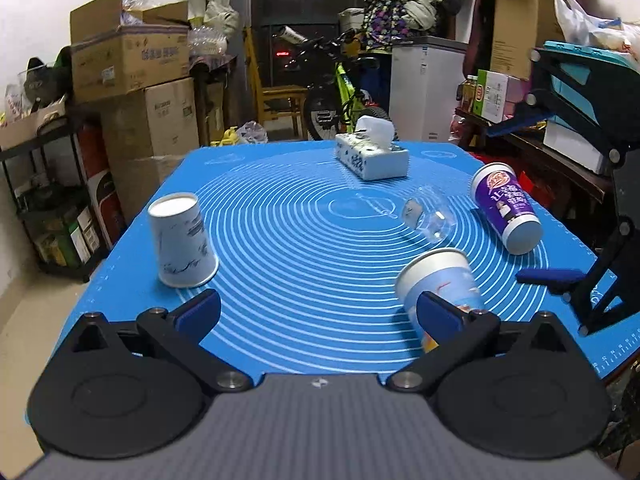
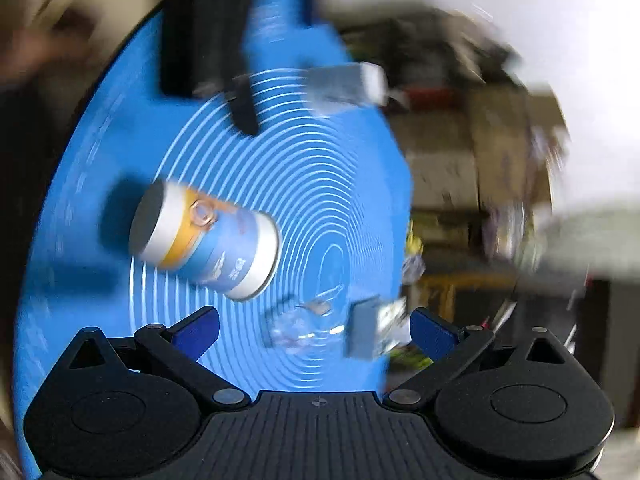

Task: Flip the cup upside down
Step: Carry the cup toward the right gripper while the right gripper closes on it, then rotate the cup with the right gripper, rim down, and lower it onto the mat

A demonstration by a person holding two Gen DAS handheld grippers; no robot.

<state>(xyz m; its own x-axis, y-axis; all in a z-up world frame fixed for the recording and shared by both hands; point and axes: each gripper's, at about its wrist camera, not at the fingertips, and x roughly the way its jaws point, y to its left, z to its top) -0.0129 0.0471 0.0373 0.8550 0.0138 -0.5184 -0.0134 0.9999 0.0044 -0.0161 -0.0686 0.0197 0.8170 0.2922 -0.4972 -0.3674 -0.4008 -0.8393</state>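
A white and blue paper cup (image 1: 182, 240) stands upside down at the mat's left. A blue, white and orange cup (image 1: 440, 288) (image 2: 208, 242) lies tilted near my left gripper's right finger. A purple cup (image 1: 506, 210) lies on its side at the right. A clear plastic cup (image 1: 428, 216) (image 2: 300, 324) lies on its side near the middle. My left gripper (image 1: 320, 314) is open and empty above the front of the mat. My right gripper (image 2: 316, 330) is open and empty; it also shows in the left wrist view (image 1: 548, 276) at the right. The right wrist view is rolled and blurred.
A blue mat with white rings (image 1: 300, 240) covers the table. A tissue box (image 1: 372, 156) (image 2: 370, 332) sits at the far middle. Cardboard boxes (image 1: 132, 64), a bicycle (image 1: 340, 92) and shelves surround the table.
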